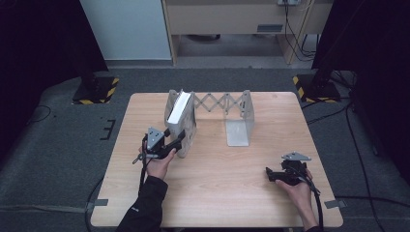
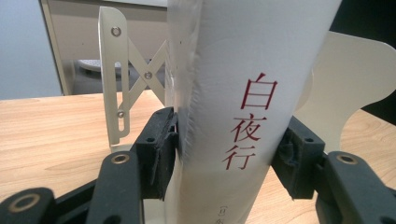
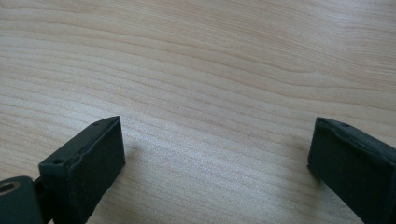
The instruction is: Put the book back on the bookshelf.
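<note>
My left tongs [image 2: 224, 163] clamp the white book [image 2: 243, 93] upright in the rack [image 1: 227, 108]; right tongs [image 3: 215, 163] gape over bare bench [image 3: 210, 70], near right.

We hold our black two-jaw left gripper [image 1: 175, 141] forward in our left hand [image 1: 159, 164], its jaws clamped on both sides of an upright white book [image 2: 252, 93]. Our black right gripper [image 1: 269, 174] rests low in our right hand [image 1: 300, 191], jaws spread wide apart.
</note>
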